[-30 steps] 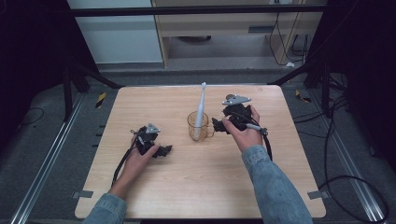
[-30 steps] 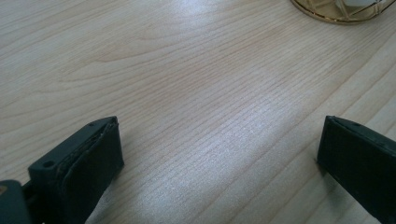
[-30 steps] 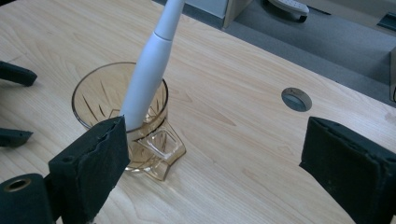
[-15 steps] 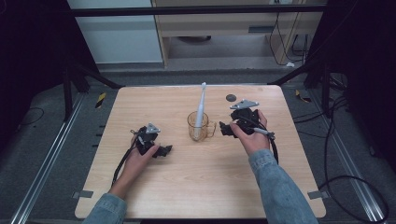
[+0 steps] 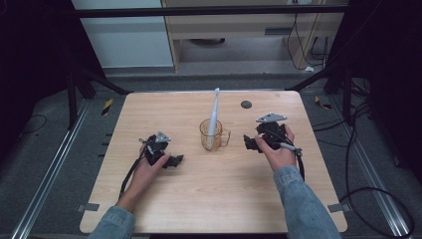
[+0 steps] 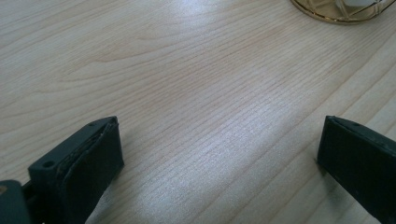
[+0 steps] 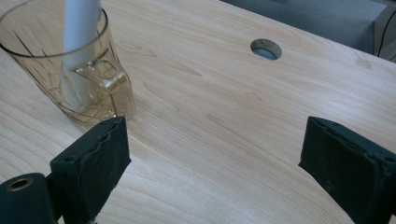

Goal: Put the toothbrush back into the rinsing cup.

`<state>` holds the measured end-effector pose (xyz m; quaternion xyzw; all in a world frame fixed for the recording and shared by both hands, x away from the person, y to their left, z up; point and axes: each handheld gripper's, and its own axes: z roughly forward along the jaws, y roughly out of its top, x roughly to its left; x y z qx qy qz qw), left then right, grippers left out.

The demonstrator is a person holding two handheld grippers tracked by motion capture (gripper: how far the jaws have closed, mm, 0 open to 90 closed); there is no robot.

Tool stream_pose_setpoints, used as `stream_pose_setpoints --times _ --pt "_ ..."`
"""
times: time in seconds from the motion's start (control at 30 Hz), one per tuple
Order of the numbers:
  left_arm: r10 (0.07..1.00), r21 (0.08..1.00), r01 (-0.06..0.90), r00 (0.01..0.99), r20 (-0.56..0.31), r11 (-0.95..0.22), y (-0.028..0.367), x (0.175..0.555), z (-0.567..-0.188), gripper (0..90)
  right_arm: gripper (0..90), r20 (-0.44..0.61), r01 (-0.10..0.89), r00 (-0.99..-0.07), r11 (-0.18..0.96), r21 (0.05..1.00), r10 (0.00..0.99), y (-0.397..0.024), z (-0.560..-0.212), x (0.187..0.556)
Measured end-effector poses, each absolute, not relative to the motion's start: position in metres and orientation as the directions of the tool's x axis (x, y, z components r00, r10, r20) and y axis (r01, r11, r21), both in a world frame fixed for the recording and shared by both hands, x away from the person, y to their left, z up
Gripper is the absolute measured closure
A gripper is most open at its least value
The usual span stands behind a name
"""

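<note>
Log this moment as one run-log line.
left gripper: open, empty, low over table | right gripper: open, empty, beside cup | cup: upright, mid-table | toothbrush: standing in cup

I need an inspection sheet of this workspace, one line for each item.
Surface: wooden table, with a round hole near the far edge.
Job's things: amber cup with handle, at the table's centre; toothbrush stands tilted inside it.
Clutter: nothing seen.
Grippers: left gripper and right gripper rest on the table either side of the cup, jaws wide apart, holding nothing.
Cables: one trails from each gripper; more lie on the floor at right.
Surroundings: dark frame, grey floor, cabinet behind.
</note>
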<state>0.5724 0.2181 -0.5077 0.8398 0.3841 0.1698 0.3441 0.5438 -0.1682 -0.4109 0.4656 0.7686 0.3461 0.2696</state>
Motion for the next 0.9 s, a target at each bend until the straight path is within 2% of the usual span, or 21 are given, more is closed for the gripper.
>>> stream_pose_setpoints --times 0.9 --pt "0.762 0.708 0.528 0.648 0.022 -0.469 0.218 0.572 -0.508 0.0 9.5 -0.068 0.617 -0.345 0.281 0.735 0.936 -0.211 -0.456 0.538"
